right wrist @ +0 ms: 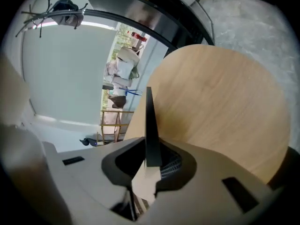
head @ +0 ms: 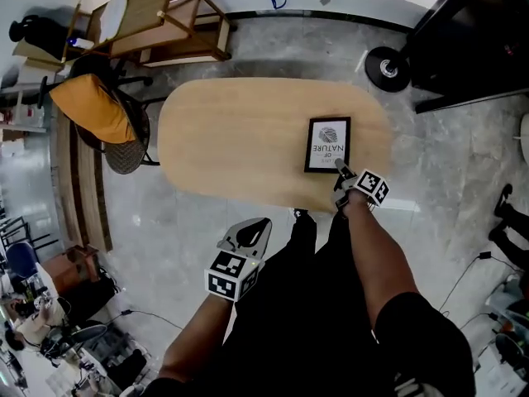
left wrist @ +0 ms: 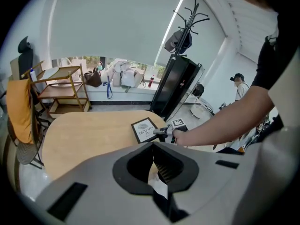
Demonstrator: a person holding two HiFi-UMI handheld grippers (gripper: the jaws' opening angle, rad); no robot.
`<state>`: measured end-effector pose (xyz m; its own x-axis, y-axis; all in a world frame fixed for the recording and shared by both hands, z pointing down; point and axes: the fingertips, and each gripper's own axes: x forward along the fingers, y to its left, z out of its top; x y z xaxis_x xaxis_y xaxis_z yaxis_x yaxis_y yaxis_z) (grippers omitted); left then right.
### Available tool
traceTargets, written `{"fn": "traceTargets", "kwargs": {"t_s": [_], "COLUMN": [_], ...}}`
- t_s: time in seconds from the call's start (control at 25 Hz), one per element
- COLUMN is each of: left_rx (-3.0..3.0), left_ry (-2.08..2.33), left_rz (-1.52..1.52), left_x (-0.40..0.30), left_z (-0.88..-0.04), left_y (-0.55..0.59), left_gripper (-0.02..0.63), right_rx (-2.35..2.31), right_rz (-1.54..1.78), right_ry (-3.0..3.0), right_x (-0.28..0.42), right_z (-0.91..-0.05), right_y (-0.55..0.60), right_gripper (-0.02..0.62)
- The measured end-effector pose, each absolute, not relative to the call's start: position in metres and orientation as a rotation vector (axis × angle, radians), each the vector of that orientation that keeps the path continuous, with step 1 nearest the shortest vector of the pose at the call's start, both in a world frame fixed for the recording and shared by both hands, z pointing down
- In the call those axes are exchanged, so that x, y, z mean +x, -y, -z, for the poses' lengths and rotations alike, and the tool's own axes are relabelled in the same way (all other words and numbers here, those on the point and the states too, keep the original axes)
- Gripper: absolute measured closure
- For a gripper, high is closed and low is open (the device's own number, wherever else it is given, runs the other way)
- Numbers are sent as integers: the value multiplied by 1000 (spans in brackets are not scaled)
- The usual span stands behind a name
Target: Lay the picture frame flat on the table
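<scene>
The picture frame (head: 328, 144), black-edged with a white print reading "NATURE", is at the right end of the oval wooden table (head: 231, 139), near its front edge, with its face turned up toward us. We cannot tell whether it lies fully flat or is slightly lifted at the near side. In the right gripper view we see it edge-on, as a thin dark slab running straight out from the jaws.

The right gripper (head: 341, 173) has its jaws closed on the frame's near right corner, one pad on each face. Its marker cube (head: 372, 186) sits just off the table's front rim (our bare forearm reaches in behind it).

The left gripper (head: 250, 234) hangs low in front of our legs, well clear of the table and off its front edge. Its jaws are together with nothing between them, and its own marker cube (head: 230, 273) faces up.

Beyond the table's left end is an office chair (head: 124, 139) with an orange garment (head: 92, 107) draped over its back. A wooden shelf cart (head: 161, 15) stands further off. A tall black cabinet (head: 475, 35) stands past the right end, and the left gripper view shows a coat stand (left wrist: 183, 29) beside it.
</scene>
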<state>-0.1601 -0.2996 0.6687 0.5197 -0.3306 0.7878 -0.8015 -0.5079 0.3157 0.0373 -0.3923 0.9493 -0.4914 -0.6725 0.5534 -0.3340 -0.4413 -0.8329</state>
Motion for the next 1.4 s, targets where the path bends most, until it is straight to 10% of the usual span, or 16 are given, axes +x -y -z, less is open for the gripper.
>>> {"fn": "traceTargets", "kwargs": {"t_s": [0.32,1.04,1.16,1.28,1.4], "left_rx": [1999,2122,2231,2322,2322], "left_ry": [951,905,852,825,873], "left_rz": [-896,-810,-766,-757,-698], "left_x": [-175,-155,-141,-136,-146], "left_z": [-682,-654,-628,-611,-597], "left_y": [291,307,321,337,358], "left_gripper": [601,601,601,601,601], "right_rx": [-1507,-1558,-1508,-1468,-1431], "right_rz": [2217,2165,1959,1721,1566], "right_ry": [-2187,-3067,-2926,-2810,-2687], "right_x": [8,34,20,9,0], "right_z": [-1003,-964,-885,-792,-711], "right_y": [362,320,337,353,354], "right_gripper": [329,319,363,573,589]}}
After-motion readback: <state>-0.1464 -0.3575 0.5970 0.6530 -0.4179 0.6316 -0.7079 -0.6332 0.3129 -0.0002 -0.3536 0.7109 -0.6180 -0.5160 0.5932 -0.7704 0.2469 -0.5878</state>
